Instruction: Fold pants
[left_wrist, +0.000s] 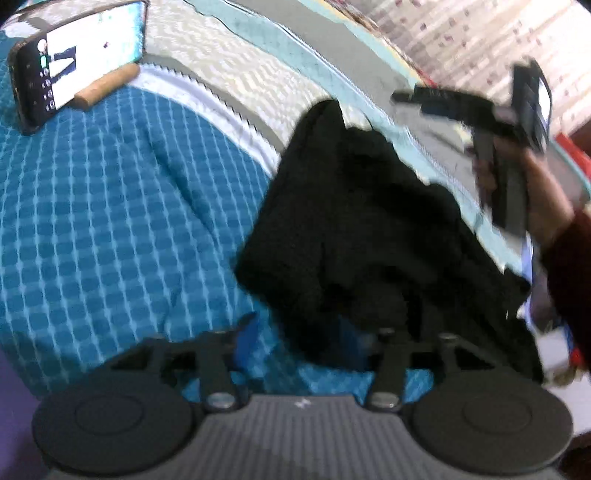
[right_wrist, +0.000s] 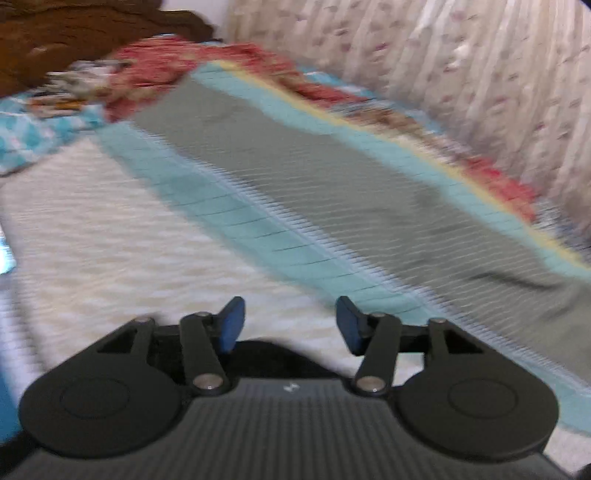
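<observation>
Pants (left_wrist: 369, 236): black, soft matte cloth, bunched into a thick irregular heap with rumpled folds. They are laid on the bed (left_wrist: 110, 221), toward its right side as the left wrist view shows it, across the seam where the blue checked cover meets the pale bands. In the right wrist view only a small dark curve of cloth is seen, low between the linkage arms.

Bed cover: quilted blue squares with a pale grid; beyond it a white zigzag-stitched strip, a cream ribbed band, a grey band (right_wrist: 314, 177) and a pale teal border, all much blurred.

Left gripper (left_wrist: 295, 332): black linkage arms, round discs, ribbed grey body. Its jaws are spread; the left blue pad is seen over the blue cover, the right one is lost against the near edge of the pants, and contact cannot be told.

Right gripper (right_wrist: 290, 325): same build, blue pads clearly seen. Its jaws are spread over the cream band, nothing between them. In the left wrist view it is seen from outside, held in a hand (left_wrist: 535, 195) with a dark red sleeve, above the far right edge of the pants.

Phone (left_wrist: 74, 70): dark case, lit screen, propped on a wooden block (left_wrist: 107, 86) at the far left corner; seen in the left wrist view only.

Right wrist view only: red patterned bedding (right_wrist: 159, 70), a dark wooden headboard (right_wrist: 74, 33), a pale flowered curtain (right_wrist: 461, 74).
</observation>
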